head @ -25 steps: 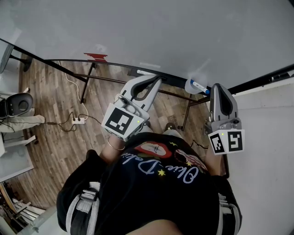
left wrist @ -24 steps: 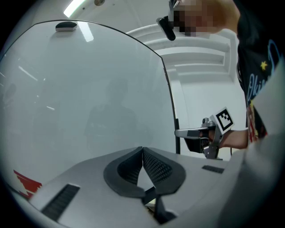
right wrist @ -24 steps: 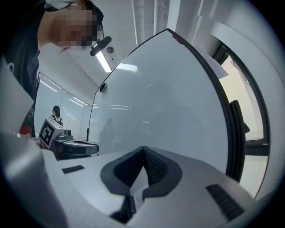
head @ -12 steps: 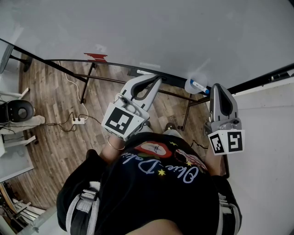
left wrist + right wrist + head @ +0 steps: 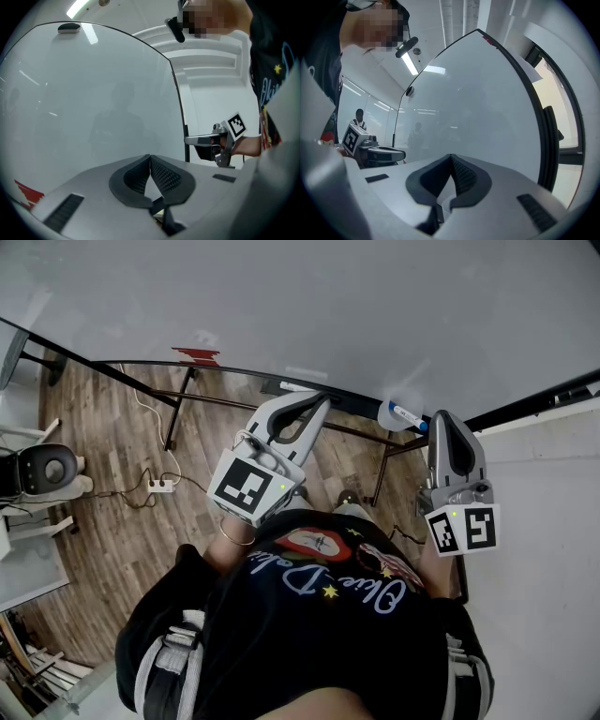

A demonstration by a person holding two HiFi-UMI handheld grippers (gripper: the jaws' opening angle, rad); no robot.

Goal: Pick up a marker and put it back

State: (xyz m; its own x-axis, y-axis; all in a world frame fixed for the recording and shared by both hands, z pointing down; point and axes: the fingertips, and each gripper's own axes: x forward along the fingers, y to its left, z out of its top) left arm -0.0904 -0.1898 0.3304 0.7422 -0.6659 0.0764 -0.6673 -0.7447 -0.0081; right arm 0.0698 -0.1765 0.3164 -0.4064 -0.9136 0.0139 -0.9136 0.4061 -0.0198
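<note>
The left gripper [image 5: 322,402] is clenched and empty, with its tips near the whiteboard [image 5: 328,306]. The marker [image 5: 405,414] lies at the whiteboard's lower edge, between both grippers. The right gripper [image 5: 441,418], just beside the marker, is also clenched on nothing.

Your whiteboard [image 5: 328,306] is smooth, glossy white and catches streaks of light. Below it, the floor [image 5: 103,446] looks like matt, grained wood. Facing the whiteboard, your left gripper [image 5: 150,157] and right gripper [image 5: 451,155] are matt grey plastic with dimpled black pads [image 5: 164,176].
</note>
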